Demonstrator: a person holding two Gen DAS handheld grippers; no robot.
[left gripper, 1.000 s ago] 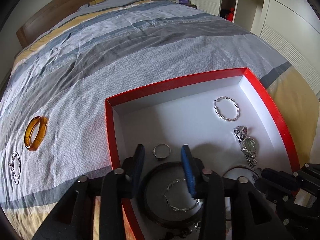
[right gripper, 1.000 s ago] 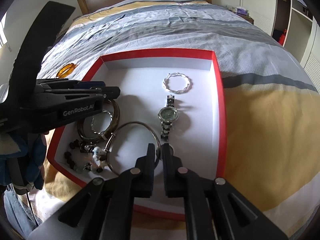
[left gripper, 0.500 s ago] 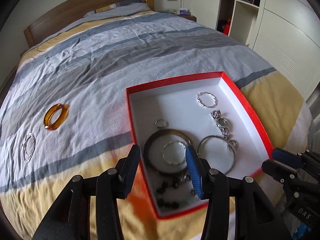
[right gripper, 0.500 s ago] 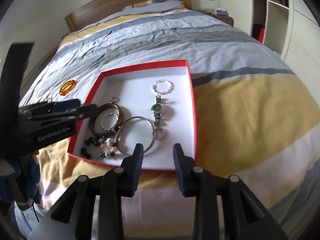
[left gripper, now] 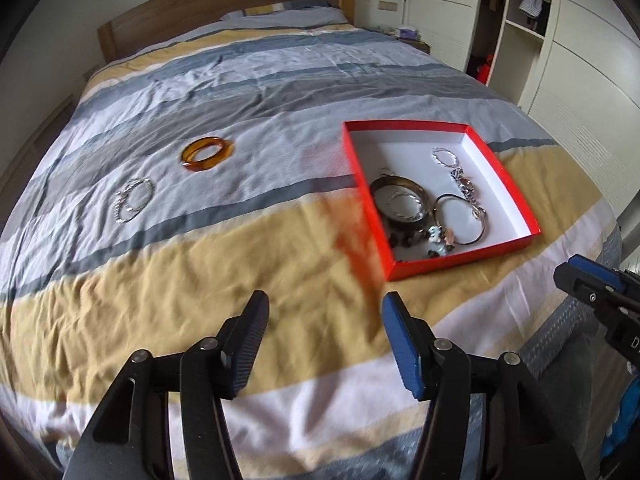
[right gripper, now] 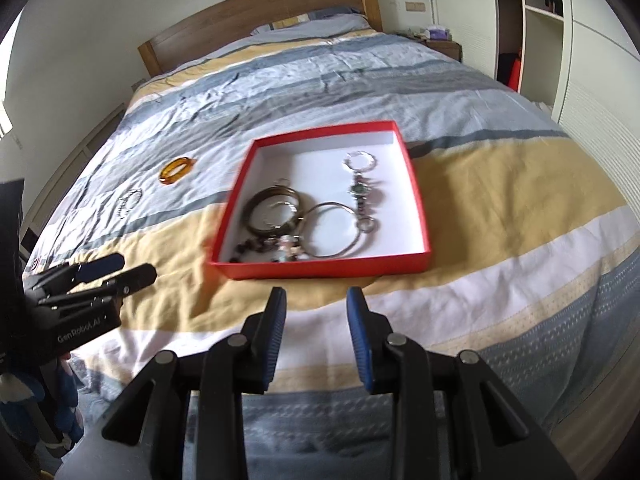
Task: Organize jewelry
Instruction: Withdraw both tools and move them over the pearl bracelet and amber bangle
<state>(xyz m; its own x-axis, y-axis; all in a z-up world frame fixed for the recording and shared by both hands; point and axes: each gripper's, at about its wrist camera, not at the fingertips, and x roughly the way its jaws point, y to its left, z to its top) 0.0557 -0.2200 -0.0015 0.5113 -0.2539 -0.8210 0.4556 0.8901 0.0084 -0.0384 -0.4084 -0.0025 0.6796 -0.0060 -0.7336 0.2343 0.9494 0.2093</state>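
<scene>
Jewelry in red box (left gripper: 516, 196), ahead of both spread, empty grippers, left (left gripper: 323, 312), right (right gripper: 316, 302), amber bangle (left gripper: 207, 153) outside.

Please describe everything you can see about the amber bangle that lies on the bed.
The amber bangle is a thick, closed ring, translucent orange-brown, looking like glass or resin, smooth and glossy. It lies flat on the striped bedcover, outside the red box and to its left, apart from it. A silver bracelet lies nearby without touching it. Neither hand-held gripper touches it; only the cover touches it.
</scene>
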